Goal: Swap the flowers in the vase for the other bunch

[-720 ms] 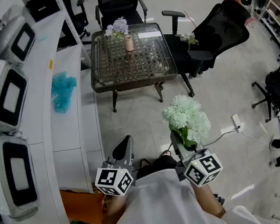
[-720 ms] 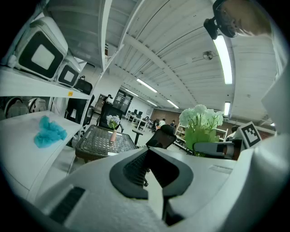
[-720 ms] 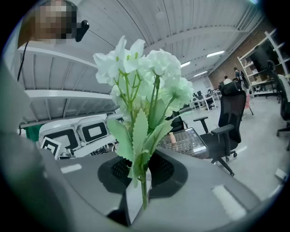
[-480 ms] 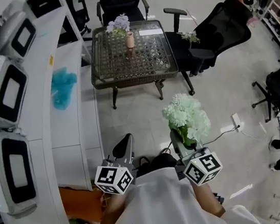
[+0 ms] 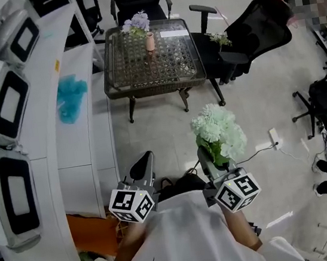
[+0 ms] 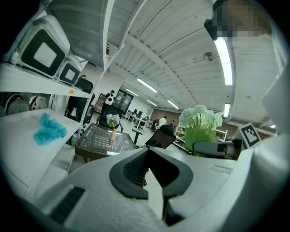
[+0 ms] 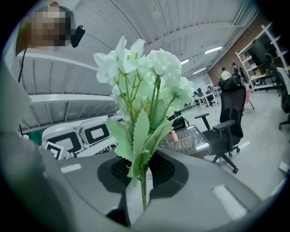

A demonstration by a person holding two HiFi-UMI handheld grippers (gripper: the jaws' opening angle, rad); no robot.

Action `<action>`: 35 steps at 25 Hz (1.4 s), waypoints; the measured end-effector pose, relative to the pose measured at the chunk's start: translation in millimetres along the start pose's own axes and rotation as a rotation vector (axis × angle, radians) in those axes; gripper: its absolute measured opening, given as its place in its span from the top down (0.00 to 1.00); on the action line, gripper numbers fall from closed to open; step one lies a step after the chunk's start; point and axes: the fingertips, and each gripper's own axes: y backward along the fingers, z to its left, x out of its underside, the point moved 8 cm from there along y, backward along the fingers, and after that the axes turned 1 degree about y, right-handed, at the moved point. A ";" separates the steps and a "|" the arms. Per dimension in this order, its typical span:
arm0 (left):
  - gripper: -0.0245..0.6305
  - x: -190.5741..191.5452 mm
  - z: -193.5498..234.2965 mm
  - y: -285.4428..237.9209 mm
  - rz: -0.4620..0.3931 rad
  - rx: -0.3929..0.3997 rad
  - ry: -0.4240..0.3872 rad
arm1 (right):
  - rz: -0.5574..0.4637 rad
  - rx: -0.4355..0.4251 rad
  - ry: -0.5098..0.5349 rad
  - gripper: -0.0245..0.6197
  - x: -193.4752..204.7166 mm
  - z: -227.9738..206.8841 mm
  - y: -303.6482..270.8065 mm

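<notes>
My right gripper (image 5: 208, 161) is shut on the stem of a pale green-white flower bunch (image 5: 218, 131), which stands upright above its jaws (image 7: 144, 86). My left gripper (image 5: 143, 169) is shut with nothing between its jaws. Both are held at waist height, well short of the wicker-top table (image 5: 174, 77). On that table's far side stands a small pink vase (image 5: 150, 41), with a purple flower bunch (image 5: 136, 23) lying behind it to the left. In the left gripper view the vase (image 6: 112, 134) is far ahead.
A white counter (image 5: 79, 132) with a turquoise cloth (image 5: 69, 96) runs along the left, under shelves of white machines (image 5: 4, 113). Black office chairs (image 5: 252, 33) stand right of and behind the table. A white card (image 5: 173, 33) lies on the table. A cable and plug (image 5: 274, 138) lie on the floor.
The table has slid slightly farther up in the head view; both grippers keep their pose and the right one still holds the white bunch.
</notes>
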 end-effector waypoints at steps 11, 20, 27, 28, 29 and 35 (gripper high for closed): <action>0.97 5.8 4.0 -14.9 0.026 0.004 0.022 | -0.001 0.001 -0.034 0.85 2.3 -13.7 -5.1; 0.97 -6.9 3.3 -51.0 0.046 -0.024 -0.045 | -0.005 0.006 -0.044 0.84 -15.9 -45.1 -28.0; 0.97 -5.8 4.1 -95.5 0.102 0.017 -0.049 | 0.014 0.006 -0.059 0.84 -24.5 -70.3 -50.9; 0.97 -5.6 4.5 -101.9 0.110 0.019 -0.048 | 0.015 0.004 -0.059 0.84 -26.8 -74.1 -54.6; 0.97 -6.5 4.8 -108.5 0.114 0.019 -0.046 | 0.016 0.002 -0.060 0.84 -29.3 -78.5 -58.1; 0.97 -18.5 7.6 -146.7 0.121 0.010 -0.042 | 0.023 -0.010 -0.075 0.84 -43.4 -105.6 -76.5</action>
